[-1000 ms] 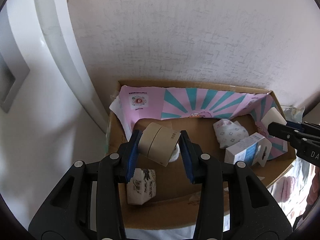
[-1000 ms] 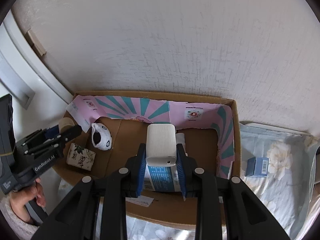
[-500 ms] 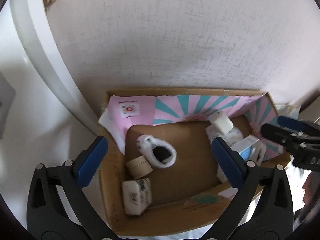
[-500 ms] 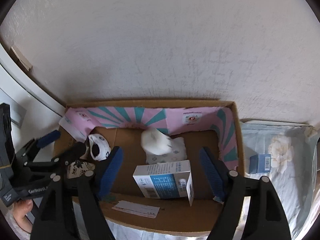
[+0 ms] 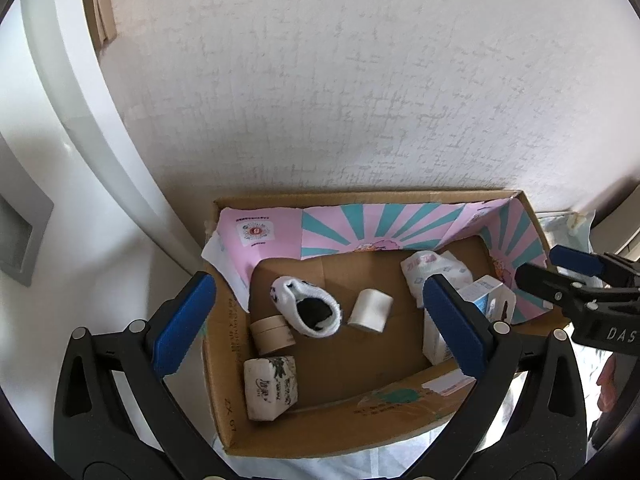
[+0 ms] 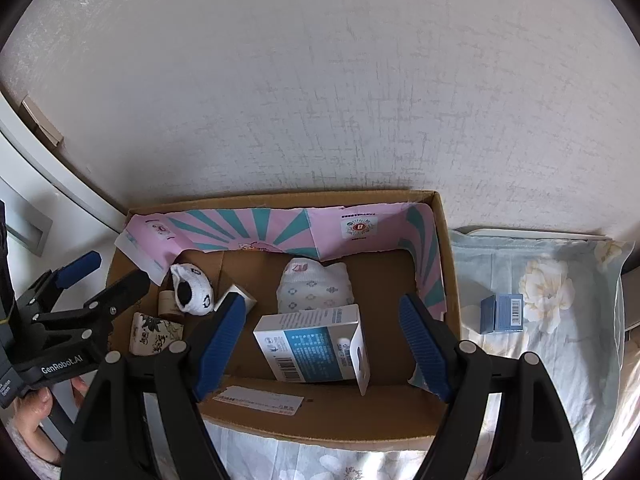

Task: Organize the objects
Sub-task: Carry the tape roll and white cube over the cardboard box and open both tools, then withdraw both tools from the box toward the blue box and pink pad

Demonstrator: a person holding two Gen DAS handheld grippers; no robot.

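A cardboard box (image 5: 224, 364) (image 6: 444, 240) with a pink and teal liner stands against the wall. Inside lie a tan tape roll (image 5: 272, 334), a white sock (image 5: 308, 308) (image 6: 191, 290), a white cylinder (image 5: 370, 310), a patterned white packet (image 5: 271, 388) (image 6: 154, 332), a patterned cloth bundle (image 5: 434, 270) (image 6: 314, 290) and a white and blue carton (image 6: 316, 346) (image 5: 482, 294). My left gripper (image 5: 320, 320) is open and empty above the box's left half. My right gripper (image 6: 320, 338) is open and empty above the carton.
A small blue box (image 6: 502, 313) lies on the floral bedsheet (image 6: 560, 320) right of the cardboard box. A white door frame (image 5: 92, 128) runs along the left. The textured wall (image 6: 320, 100) is right behind the box.
Both grippers opened and drew back upward. The left one let go of the tape roll and the right one let go of the white cylinder; both things now lie in the box.
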